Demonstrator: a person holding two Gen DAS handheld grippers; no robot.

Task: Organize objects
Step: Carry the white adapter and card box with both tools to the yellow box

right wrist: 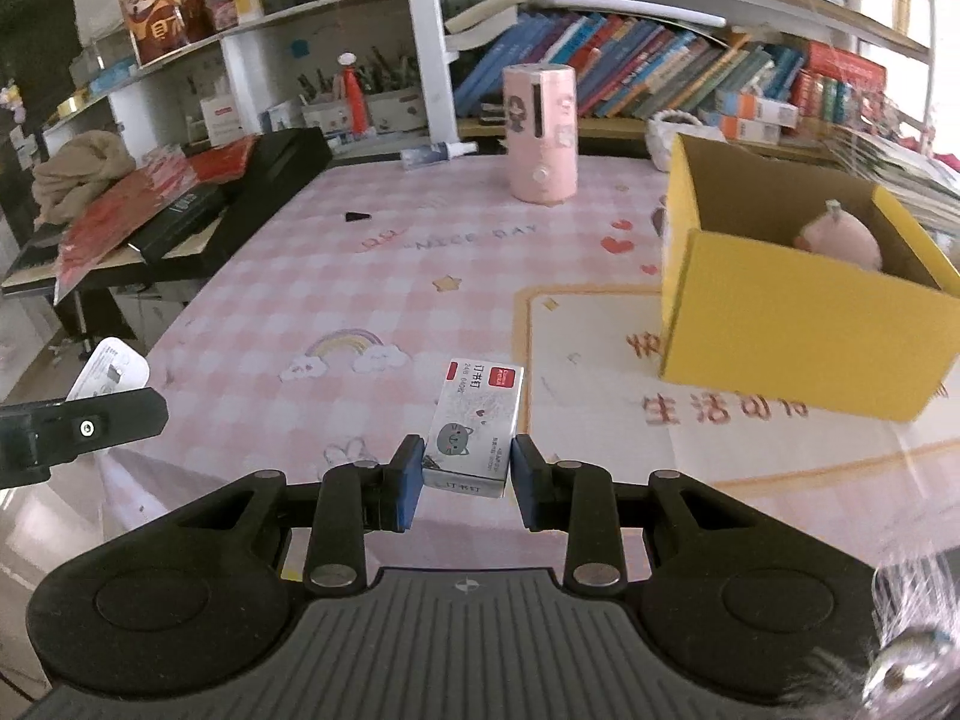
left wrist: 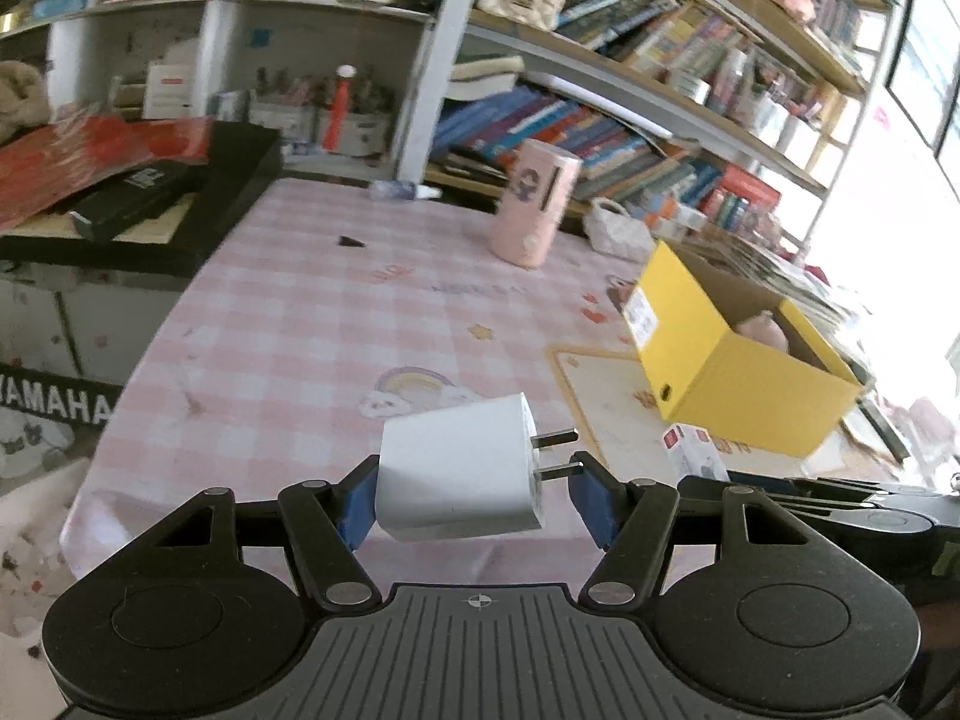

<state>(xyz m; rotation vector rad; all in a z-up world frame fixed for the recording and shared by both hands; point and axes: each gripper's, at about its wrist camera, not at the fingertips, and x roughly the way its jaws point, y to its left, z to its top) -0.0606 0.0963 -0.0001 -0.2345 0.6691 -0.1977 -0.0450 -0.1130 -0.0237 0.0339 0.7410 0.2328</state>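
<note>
Nearest in the left wrist view, the left gripper [left wrist: 471, 495] grasps a white plug adapter [left wrist: 459, 471], a smooth rounded block pinched between 2 blue pads, its 2 flat metal prongs pointing toward the right pad. In the right wrist view, the right gripper [right wrist: 467, 468] is clenched on a small staple box [right wrist: 477, 429], a glossy card carton printed with a grey cat face and a red label, tilted up and away from the pads. Both are held above the near edge of the table [left wrist: 288, 324], which is covered by a slick pink-and-white checked cloth with rainbow, cloud and star prints.

Beyond the right gripper and to its right stands an open yellow cardboard box [right wrist: 798, 330], matte outside and brown inside, resting on a cream panel of the cloth; a soft pink plush toy [right wrist: 840, 243] lies in it. Nothing stands between the staple box and the yellow box.

Farther back a pink cylindrical container [right wrist: 540, 135] stands upright near the table's far edge, with a small black triangular piece [right wrist: 357, 216] to its left and a white woven basket [right wrist: 678, 135] behind the box. On the left, a black keyboard [right wrist: 252, 192] carries red sheets. Crowded bookshelves [right wrist: 660, 66] fill the background.
</note>
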